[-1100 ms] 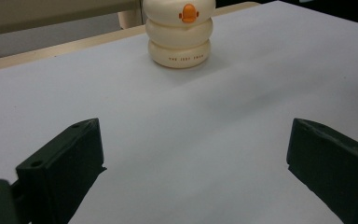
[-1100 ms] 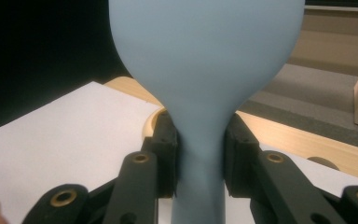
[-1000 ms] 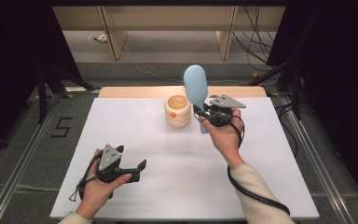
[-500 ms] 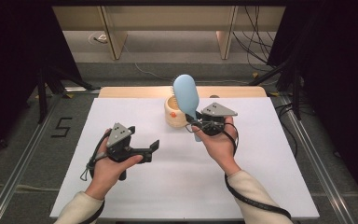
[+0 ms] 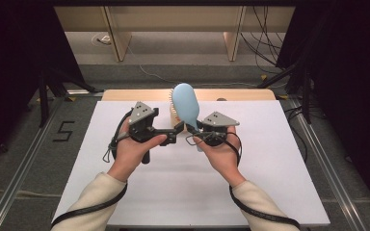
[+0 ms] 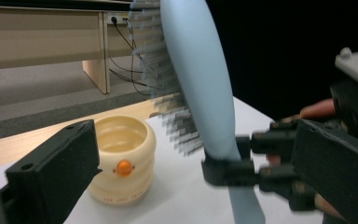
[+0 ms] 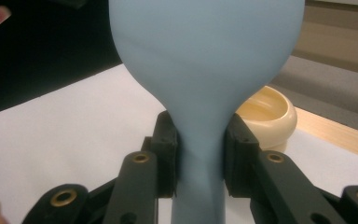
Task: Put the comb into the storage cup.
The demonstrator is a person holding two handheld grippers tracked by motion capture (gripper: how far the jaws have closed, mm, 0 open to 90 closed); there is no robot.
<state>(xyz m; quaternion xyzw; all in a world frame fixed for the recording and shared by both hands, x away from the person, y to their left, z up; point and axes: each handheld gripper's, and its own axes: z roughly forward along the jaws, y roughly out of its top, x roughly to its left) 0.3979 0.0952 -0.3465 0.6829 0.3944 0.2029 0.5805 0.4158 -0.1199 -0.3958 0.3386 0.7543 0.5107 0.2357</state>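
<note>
the right hand-held gripper is clamped on the neck of a pale blue hairbrush, its two jaws pressing either side just where the handle widens into the head, as the right gripper view shows plainly. the hairbrush is held up above the white counter, its long axis close to upright, head topmost and tilted a little away from the person, handle end pointing down toward the counter. in the left gripper view the bristles face toward the cream ridged cup, which stands on the counter behind the brush, near the far edge. the left hand-held gripper hangs just beside the brush with its jaws spread apart, holding nothing, pointing toward the right one.
</note>
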